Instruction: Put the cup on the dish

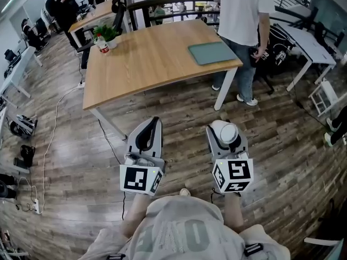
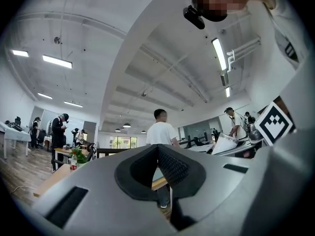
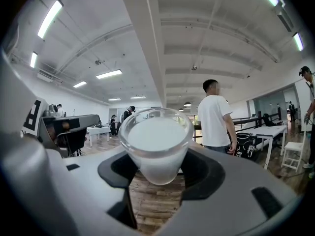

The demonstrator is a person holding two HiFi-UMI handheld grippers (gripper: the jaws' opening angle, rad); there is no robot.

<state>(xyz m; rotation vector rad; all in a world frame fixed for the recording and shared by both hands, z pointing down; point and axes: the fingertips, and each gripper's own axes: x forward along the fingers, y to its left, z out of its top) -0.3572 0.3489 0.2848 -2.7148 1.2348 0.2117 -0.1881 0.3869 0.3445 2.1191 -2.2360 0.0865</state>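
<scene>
My right claw (image 1: 227,130) is clamped on the cup (image 3: 156,142). Its jaws stand wide because the frosted body fills the gap, and the rim sits clear above them, so I judge the hold is low on the cup to leave the mouth free and the base ready to set down. My left claw (image 1: 147,137) has its jaws together on nothing. I carry it beside the other, out of the way, since one claw is enough for this. Both are over the wooden floor (image 1: 179,110), well apart from the tabletop (image 1: 152,58), so the cup has yet to reach it. On the tabletop's far right corner lies a flat green tray (image 1: 213,53), which I take to be the dish. A person (image 1: 241,15) stands just beside that corner, so I would approach with care.
</scene>
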